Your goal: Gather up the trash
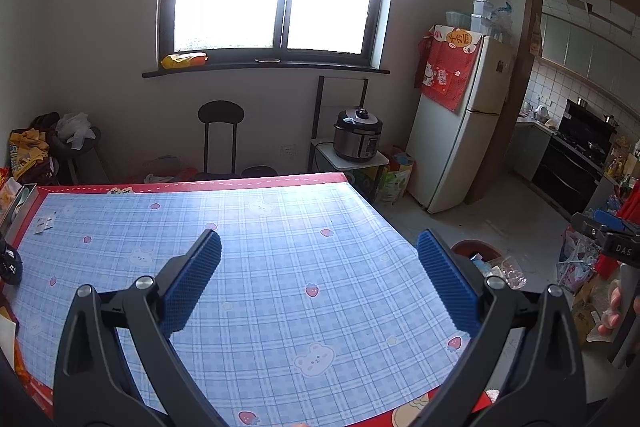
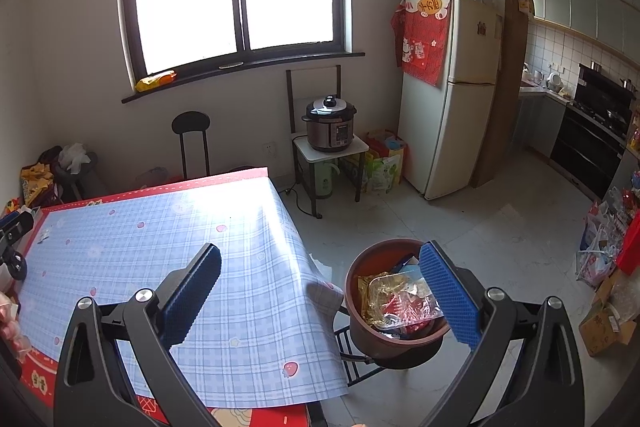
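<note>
A brown round bin [image 2: 394, 343] stands on a low black rack beside the table's right edge, filled with crumpled wrappers and plastic bags [image 2: 400, 301]. Its rim shows in the left wrist view [image 1: 474, 249]. My right gripper [image 2: 320, 281] is open and empty, over the table's right edge and the bin. My left gripper [image 1: 319, 265] is open and empty above the blue checked tablecloth [image 1: 260, 267]. Two small white paper scraps [image 1: 45, 223] lie at the table's far left; they also show in the right wrist view [image 2: 44, 235].
A fridge [image 2: 452, 99] stands against the right wall, with a pressure cooker [image 2: 330, 125] on a small stand and a black stool [image 2: 191, 139] under the window. Bags and boxes [image 2: 604, 267] crowd the floor at the right. Clutter [image 1: 12, 195] sits at the table's left edge.
</note>
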